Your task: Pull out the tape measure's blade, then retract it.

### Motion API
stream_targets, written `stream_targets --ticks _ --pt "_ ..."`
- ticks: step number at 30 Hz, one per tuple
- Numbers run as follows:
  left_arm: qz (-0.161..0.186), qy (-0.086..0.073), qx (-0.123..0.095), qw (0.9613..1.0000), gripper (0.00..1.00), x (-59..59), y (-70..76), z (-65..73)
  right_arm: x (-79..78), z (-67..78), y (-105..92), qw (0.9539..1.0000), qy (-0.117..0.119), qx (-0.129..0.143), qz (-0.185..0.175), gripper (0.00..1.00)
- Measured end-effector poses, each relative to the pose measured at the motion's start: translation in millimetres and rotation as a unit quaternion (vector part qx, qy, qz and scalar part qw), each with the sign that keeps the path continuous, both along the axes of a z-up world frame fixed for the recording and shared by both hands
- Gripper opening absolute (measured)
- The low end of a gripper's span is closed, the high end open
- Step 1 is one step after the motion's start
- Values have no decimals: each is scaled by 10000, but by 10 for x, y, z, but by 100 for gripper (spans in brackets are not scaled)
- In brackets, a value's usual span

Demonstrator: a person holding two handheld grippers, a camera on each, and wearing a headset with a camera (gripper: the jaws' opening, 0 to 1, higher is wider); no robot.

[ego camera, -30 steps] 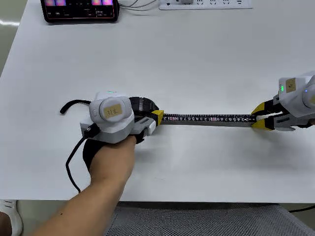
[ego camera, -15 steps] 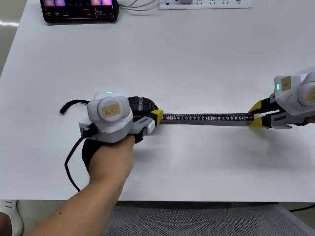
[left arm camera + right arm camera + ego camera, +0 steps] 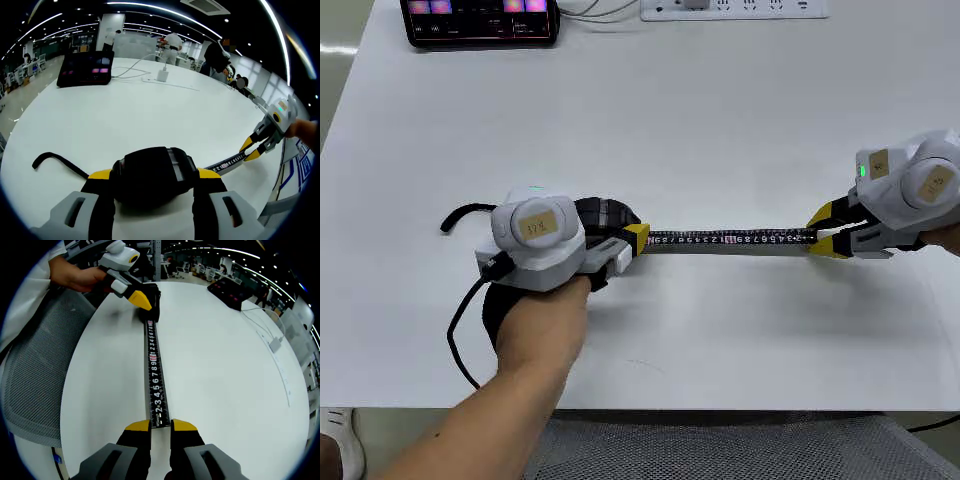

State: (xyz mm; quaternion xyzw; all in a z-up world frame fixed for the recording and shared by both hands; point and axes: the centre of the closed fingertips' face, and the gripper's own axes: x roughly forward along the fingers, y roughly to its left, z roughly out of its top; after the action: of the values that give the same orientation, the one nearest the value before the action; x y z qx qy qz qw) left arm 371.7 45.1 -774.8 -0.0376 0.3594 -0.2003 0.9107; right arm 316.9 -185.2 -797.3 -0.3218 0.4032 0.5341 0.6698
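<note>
A black tape measure case (image 3: pixel 608 217) (image 3: pixel 152 172) lies on the white table, and my left gripper (image 3: pixel 630 240) (image 3: pixel 155 175) is shut on it with yellow-tipped jaws on both sides. Its dark blade (image 3: pixel 730 239) (image 3: pixel 155 375) (image 3: pixel 227 163) with white numbers runs out to the right, flat over the table. My right gripper (image 3: pixel 825 237) (image 3: pixel 160 426) is shut on the blade's end. In the right gripper view the case (image 3: pixel 152 304) sits far up the blade, held by the left gripper (image 3: pixel 142 297).
A dark tablet (image 3: pixel 480 20) (image 3: pixel 85 69) stands at the table's back left, with a white power strip (image 3: pixel 730 8) and cables behind the middle. A black cord (image 3: pixel 465 215) (image 3: pixel 55 162) trails left of the case. A mesh chair (image 3: pixel 720 445) sits below the table's front edge.
My right gripper has moved left toward the case with the blade end still held, so the exposed blade is shorter. The left gripper and case have stayed in place.
</note>
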Motion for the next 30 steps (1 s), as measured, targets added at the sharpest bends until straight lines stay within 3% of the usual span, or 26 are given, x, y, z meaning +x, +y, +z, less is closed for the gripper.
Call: stream_targets --ticks 30 --pt "2 19 -129 9999 58 8 13 7 91 -29 317 9998 37 188 105 10"
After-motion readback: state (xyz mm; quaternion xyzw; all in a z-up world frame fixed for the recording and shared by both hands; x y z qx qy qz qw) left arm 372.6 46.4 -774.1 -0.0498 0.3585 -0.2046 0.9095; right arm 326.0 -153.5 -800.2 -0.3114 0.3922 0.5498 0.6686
